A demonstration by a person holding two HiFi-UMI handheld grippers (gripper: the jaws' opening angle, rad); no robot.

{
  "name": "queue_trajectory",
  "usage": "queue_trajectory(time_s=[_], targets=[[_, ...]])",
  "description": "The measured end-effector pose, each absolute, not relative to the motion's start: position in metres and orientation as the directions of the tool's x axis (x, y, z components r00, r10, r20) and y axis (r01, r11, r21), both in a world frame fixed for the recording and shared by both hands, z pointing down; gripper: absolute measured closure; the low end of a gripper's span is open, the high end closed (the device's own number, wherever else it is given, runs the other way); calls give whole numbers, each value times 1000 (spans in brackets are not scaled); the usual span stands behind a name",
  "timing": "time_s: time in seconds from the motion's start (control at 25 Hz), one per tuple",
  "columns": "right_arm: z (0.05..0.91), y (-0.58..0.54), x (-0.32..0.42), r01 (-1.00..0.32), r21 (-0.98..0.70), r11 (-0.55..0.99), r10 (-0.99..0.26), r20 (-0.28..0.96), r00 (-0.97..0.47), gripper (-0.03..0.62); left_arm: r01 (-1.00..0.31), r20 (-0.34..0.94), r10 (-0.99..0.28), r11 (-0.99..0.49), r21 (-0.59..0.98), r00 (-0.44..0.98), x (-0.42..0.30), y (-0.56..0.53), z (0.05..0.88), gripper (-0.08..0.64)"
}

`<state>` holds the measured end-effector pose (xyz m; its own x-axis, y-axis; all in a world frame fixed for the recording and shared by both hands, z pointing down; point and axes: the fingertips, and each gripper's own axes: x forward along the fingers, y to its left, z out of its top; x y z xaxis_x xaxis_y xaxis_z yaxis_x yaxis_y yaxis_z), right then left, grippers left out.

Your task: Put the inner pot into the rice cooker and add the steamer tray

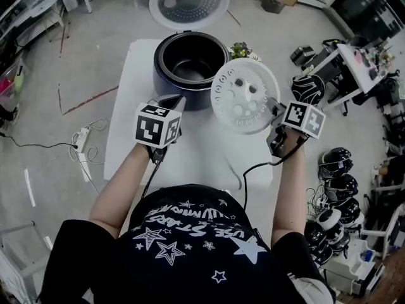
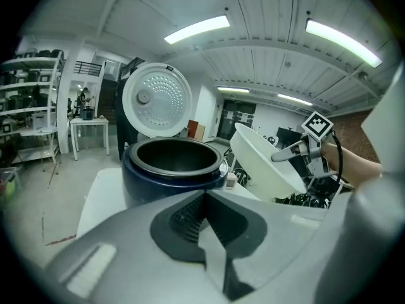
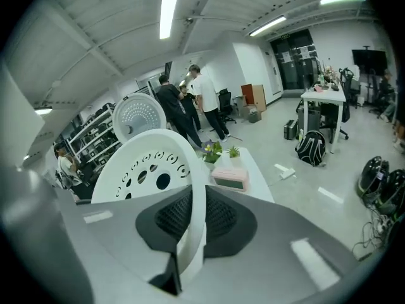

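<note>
The dark blue rice cooker (image 1: 190, 65) stands at the far end of the white table (image 1: 123, 125), its round lid (image 1: 188, 2) swung up and back. A dark inner pot (image 1: 190, 59) sits inside it. My right gripper (image 1: 273, 108) is shut on the rim of the white perforated steamer tray (image 1: 243, 97), which hangs tilted just right of the cooker. In the right gripper view the tray's rim (image 3: 193, 189) runs between the jaws of the right gripper (image 3: 190, 217). My left gripper (image 1: 179, 102) hovers before the cooker (image 2: 172, 170), shut and empty; the left gripper view shows the left gripper (image 2: 204, 198) and the tray (image 2: 266, 163) to its right.
A small potted plant (image 1: 240, 49) and a pink clock (image 3: 229, 177) stand on the table behind the tray. On the floor lie a power strip (image 1: 81, 141) at left and several helmets (image 1: 335, 170) at right. A desk (image 3: 326, 103) and people stand farther off.
</note>
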<state>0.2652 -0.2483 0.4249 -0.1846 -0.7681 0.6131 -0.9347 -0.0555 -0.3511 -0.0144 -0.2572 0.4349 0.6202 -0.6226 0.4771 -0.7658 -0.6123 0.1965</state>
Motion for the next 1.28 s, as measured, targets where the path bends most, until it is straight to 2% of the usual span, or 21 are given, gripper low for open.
queue_trajectory(time_s=[0.76, 1.28], targets=[[389, -375, 148, -917, -332, 223, -708, 591, -386, 540, -884, 437, -771, -433, 175, 464, -103, -300, 403, 555], [412, -433, 115, -908, -318, 274, -627, 657, -419, 541, -913, 448, -796, -363, 187, 408, -130, -325, 409, 555]])
